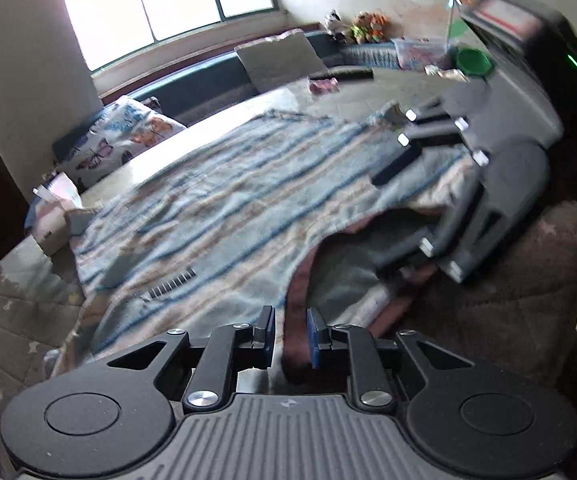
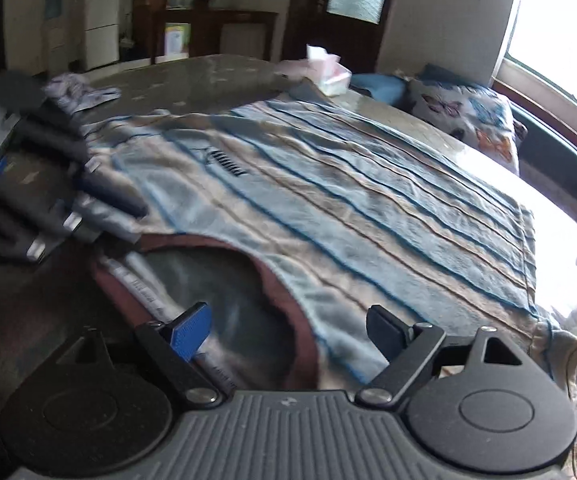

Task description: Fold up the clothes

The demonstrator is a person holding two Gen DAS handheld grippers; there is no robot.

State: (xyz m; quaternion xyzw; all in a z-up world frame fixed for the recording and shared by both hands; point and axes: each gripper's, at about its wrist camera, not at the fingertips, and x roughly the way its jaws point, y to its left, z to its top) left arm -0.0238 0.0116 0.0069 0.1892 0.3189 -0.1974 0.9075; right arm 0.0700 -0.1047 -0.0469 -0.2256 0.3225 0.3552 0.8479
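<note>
A blue and beige striped shirt [image 1: 216, 216] with a maroon collar [image 1: 294, 320] lies spread flat on the bed; it also shows in the right wrist view [image 2: 348, 208]. My left gripper [image 1: 290, 334] is narrowly open around the maroon collar band, which runs between its fingers. My right gripper [image 2: 288, 328] is wide open, low over the neckline [image 2: 224, 300] and shoulder. In the left wrist view the right gripper [image 1: 416, 148] shows at the right. In the right wrist view the left gripper [image 2: 88, 208] shows at the left, by the other shoulder.
The bed has a quilted cover [image 1: 16, 312]. A butterfly-print pillow [image 1: 120, 140] and a tissue box [image 2: 334, 76] lie at its edges. A folded grey cushion [image 1: 280, 60], stuffed toys [image 1: 368, 24] and a green bowl [image 1: 474, 62] sit by the window. A crumpled garment [image 2: 80, 90] lies at the far side.
</note>
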